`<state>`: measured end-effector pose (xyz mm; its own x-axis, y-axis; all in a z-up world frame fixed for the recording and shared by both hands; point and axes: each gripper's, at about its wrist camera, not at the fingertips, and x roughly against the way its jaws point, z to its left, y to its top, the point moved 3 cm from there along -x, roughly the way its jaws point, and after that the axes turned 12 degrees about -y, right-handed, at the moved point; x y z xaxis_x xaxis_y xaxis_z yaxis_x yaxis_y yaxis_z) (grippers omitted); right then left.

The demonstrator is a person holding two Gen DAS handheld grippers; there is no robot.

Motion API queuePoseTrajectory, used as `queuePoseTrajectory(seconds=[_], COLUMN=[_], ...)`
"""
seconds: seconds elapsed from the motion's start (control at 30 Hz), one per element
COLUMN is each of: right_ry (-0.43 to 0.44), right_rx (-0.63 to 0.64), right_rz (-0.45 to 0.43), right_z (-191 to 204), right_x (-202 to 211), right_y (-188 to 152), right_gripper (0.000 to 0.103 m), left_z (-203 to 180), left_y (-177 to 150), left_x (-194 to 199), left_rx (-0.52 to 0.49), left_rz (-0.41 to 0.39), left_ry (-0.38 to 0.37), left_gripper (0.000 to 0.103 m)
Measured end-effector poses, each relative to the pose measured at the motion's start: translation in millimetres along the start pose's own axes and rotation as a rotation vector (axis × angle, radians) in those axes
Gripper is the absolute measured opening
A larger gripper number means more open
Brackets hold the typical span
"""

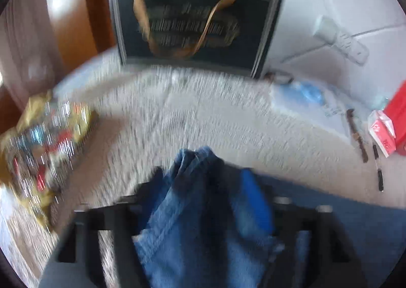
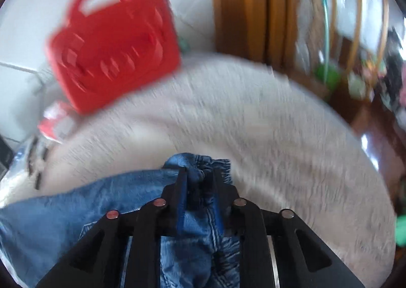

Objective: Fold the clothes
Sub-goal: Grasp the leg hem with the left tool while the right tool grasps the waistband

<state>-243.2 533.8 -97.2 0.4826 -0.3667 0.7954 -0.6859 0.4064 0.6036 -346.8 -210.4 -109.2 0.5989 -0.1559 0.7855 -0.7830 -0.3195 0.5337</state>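
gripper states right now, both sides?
Left gripper: closed on bunched denim jeans.
Right gripper: closed on a fold of the jeans.

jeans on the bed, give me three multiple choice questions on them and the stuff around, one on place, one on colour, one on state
1. In the right wrist view, where is the red case relative to the jeans?
A. Beyond them, at the far left of the white blanket
B. Under them
C. Inside the tool

2. What colour are the handles of the dark bag in the left wrist view?
A. Green
B. Tan
C. White

3. What is the right tool doing?
A. Open over bare blanket
B. Pinching a bunch of denim
C. Holding the case

Answers: 1 A, the case sits past the jeans at the blanket's edge. 2 B, two tan straps loop across the bag's front. 3 B, its fingers close on bunched denim; the left tool also has denim between its fingers.
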Motion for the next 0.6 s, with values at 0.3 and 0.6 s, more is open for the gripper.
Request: queuePoseTrajectory(seconds=[0.3,0.6], right_ry=[0.229,0.104], right_rx=[0.051,0.059], right_rz=[-0.144,0.11], right_z=[-7.9,-19.0], right_x=[88.1,45.5], right_y=[-78.4,-129.2], right_gripper=[0.048,0.0], left_z=[20.2,32.7], left_y=[-51.9,-67.7], left_x=[23.8,20.9], left_rx=[-0.116,-0.194], left_rz=[0.04,-0.093], left_ry=[0.131,0.292], left_gripper=[0.073,0.103])
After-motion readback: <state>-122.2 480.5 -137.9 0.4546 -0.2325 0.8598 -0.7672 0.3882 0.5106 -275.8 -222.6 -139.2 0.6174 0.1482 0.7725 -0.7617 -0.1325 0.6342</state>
